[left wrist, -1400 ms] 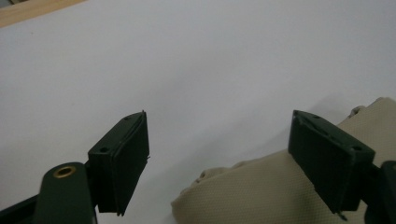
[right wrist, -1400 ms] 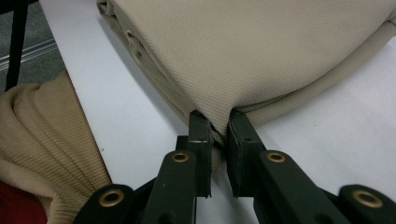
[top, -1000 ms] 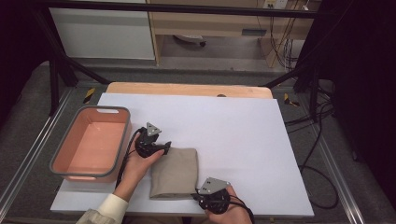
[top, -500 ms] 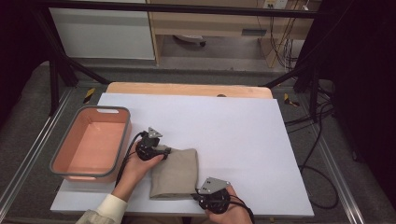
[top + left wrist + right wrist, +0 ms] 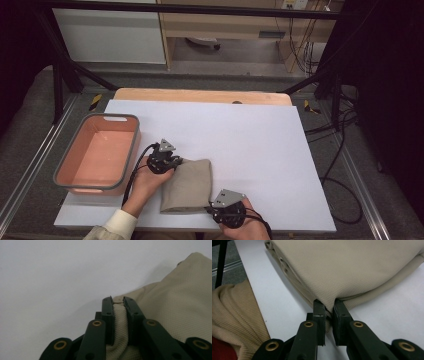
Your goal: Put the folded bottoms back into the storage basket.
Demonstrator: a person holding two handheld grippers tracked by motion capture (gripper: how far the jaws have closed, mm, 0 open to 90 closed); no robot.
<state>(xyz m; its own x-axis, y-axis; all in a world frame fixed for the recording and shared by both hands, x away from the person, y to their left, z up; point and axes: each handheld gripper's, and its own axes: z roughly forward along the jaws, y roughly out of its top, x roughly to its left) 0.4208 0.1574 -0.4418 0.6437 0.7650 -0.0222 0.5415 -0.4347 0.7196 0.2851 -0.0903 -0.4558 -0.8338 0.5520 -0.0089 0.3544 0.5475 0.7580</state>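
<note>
A folded beige cloth (image 5: 189, 184) lies on the white table top (image 5: 260, 140) near the front edge. My left gripper (image 5: 175, 161) is at the cloth's far left corner, shut on a fold of it. In the left gripper view the cloth (image 5: 180, 307) is pinched between the left gripper's (image 5: 118, 301) black jaws. My right gripper (image 5: 214, 206) is at the near right corner, shut on the cloth's edge. In the right gripper view the folded cloth (image 5: 352, 267) spreads out past the right gripper (image 5: 329, 305).
An empty salmon-coloured tub (image 5: 100, 152) with a grey rim stands at the table's left. A wooden board (image 5: 200, 95) runs along the far edge. The person's beige sleeve (image 5: 234, 322) lies left of the right gripper. Metal frame rails and cables (image 5: 340, 125) flank the table.
My left gripper has shifted slightly toward the near side with the cloth corner in it, and the cloth sits a little nearer. The right gripper has stayed put.
</note>
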